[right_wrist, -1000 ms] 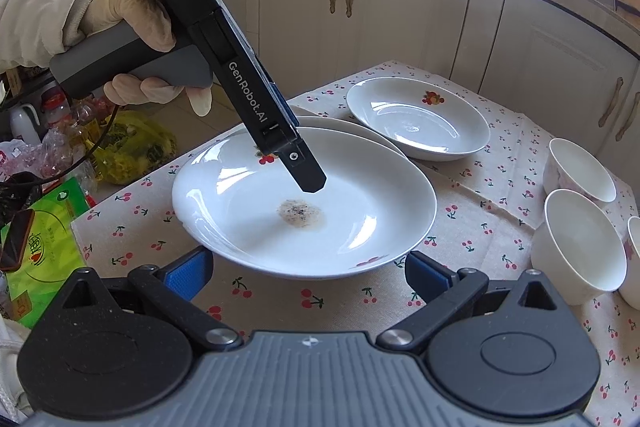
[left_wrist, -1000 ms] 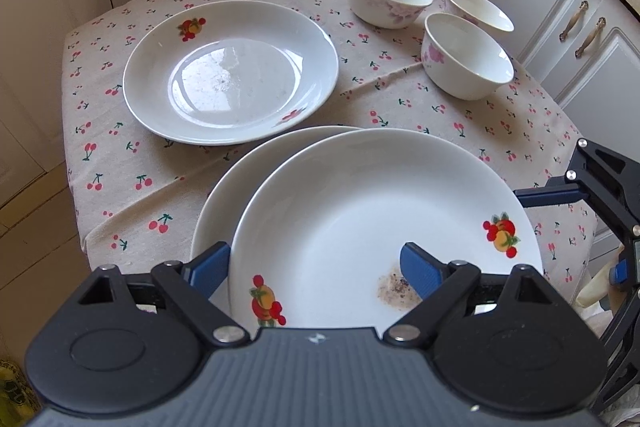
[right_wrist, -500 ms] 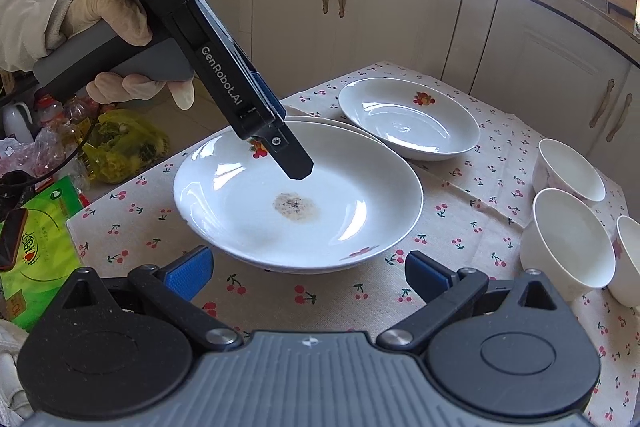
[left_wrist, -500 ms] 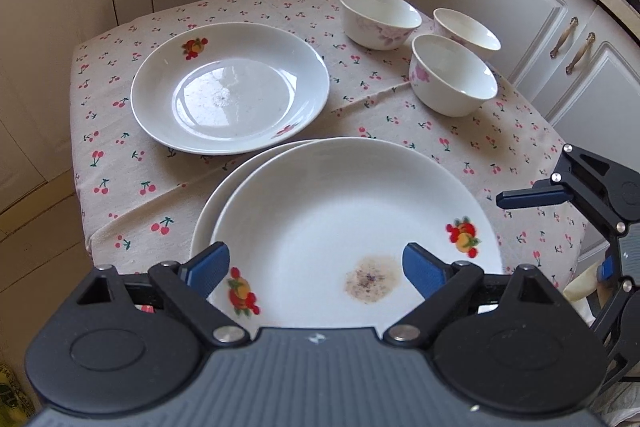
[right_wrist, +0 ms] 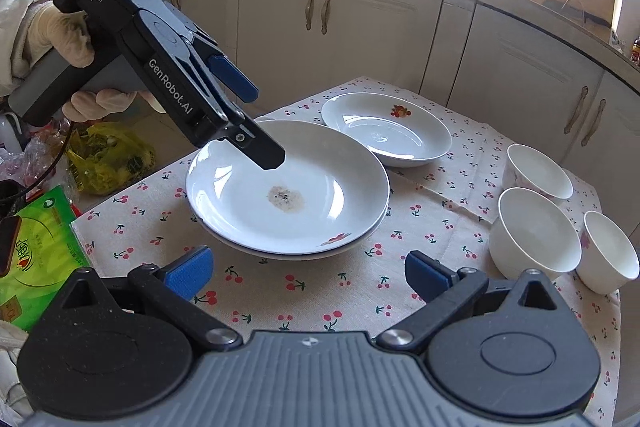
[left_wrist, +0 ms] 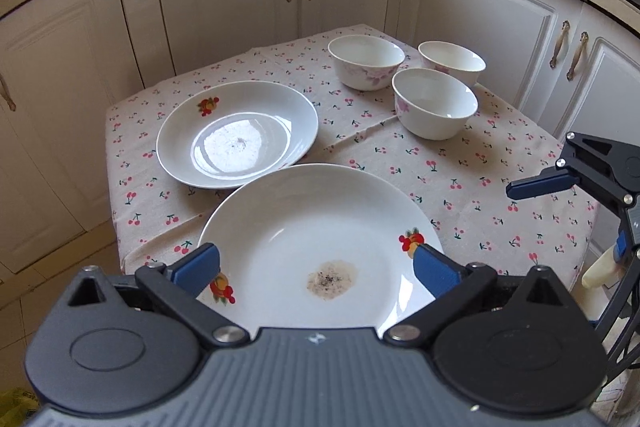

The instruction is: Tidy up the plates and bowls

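Left tongs [left_wrist: 316, 263] have just spread wide, pinching nothing, above the stained plate [right_wrist: 288, 187], which sits stacked on another plate [right_wrist: 304, 254] on the cloth-covered counter [right_wrist: 320, 291]. Right tongs [right_wrist: 308, 273] are spread and empty. Behind lies a third plate [left_wrist: 236, 135], empty; three empty bowls [left_wrist: 434, 103] cluster nearby.

lower plate [right_wrist: 320, 254] mostly hidden under top plate [right_wrist: 288, 187], right hand-held gripper [left_wrist: 576, 183] cut off at frame edge
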Tool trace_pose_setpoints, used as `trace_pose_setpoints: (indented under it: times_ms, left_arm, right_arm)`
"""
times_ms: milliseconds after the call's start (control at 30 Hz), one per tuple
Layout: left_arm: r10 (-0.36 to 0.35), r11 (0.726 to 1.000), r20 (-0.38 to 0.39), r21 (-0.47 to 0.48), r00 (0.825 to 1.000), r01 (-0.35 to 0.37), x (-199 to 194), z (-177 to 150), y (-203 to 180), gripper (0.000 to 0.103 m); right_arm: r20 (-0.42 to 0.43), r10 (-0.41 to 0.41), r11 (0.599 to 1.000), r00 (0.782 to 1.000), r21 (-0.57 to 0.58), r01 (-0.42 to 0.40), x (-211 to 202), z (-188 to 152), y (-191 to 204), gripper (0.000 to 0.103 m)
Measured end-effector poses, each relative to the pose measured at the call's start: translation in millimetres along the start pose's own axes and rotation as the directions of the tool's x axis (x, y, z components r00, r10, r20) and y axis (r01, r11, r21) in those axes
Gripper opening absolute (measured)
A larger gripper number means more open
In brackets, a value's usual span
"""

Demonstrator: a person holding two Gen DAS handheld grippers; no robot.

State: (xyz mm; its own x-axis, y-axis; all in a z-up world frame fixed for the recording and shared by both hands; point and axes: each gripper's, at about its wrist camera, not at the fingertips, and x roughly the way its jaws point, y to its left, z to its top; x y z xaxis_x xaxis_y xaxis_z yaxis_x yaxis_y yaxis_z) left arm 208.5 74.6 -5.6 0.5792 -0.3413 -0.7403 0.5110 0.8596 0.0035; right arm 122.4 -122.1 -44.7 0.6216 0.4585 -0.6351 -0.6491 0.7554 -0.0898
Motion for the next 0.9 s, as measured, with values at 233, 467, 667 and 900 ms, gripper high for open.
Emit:
trace_pose_setpoints:
  times_ms: [233,467,667,900]
  left_arm:
    - [0.069,0.997,0.160,0.010,0.985,-0.072,-31.1,-22.3,-25.2,0.102]
    - [0.146,0.985,0.256,-0.123,0.955,-0.118,-46.8,-38.2,-34.7,0.102]
    - [0.157,0.982,0.318,-0.146,0.935,-0.115,-55.5,-41.3,-39.7,0.103]
    - [0.173,0.978,0.330,-0.167,0.928,-0.123,-49.7,-31.4,-20.1,0.102]
  right_arm:
    - [0.057,-0.007,1.000,0.998,-0.016,0.008,-23.3,-2.8,3.9,0.103]
    - [0.091,-0.002,1.000,0.996,-0.031,0.005,-39.1,-9.2,6.8,0.103]
    - [0.106,-0.004,0.999,0.994,-0.052,0.010,-47.7,-11.5,10.8,0.103]
    - [0.096,-0.026,0.997,0.995,-0.075,0.033,-40.8,-1.3,3.4,0.103]
